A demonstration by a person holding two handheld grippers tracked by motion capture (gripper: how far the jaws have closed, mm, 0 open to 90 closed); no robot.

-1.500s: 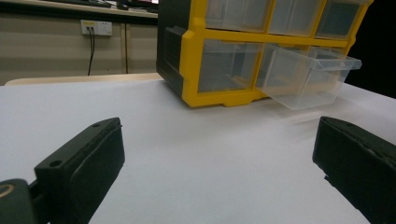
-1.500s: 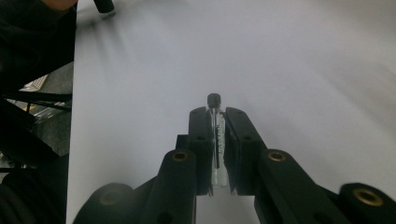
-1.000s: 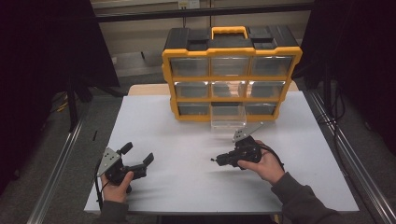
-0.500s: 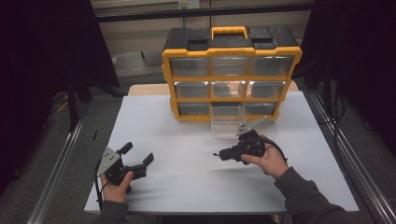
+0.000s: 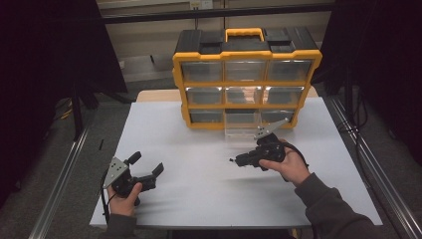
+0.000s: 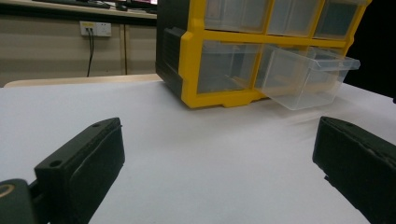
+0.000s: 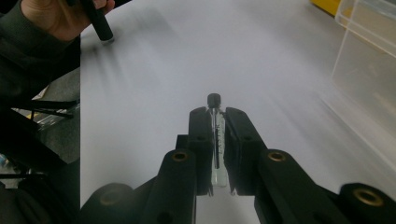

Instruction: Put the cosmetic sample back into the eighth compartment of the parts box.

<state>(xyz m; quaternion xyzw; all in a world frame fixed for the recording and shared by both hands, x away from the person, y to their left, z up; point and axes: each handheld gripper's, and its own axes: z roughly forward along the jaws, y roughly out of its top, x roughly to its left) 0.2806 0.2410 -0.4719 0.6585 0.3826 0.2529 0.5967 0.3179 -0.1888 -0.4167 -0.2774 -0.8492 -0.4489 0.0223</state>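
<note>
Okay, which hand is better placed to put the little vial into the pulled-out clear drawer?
Right. The right gripper is shut on the vial and sits just in front of the open drawer. The left gripper is open, holds nothing, and rests far from the organizer.

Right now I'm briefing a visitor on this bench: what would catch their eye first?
The yellow-and-black drawer cabinet at the table's far edge, with one clear drawer pulled out of its bottom row. Next, the right claw, shut on a small clear vial with a black cap, in front of that drawer.
</note>
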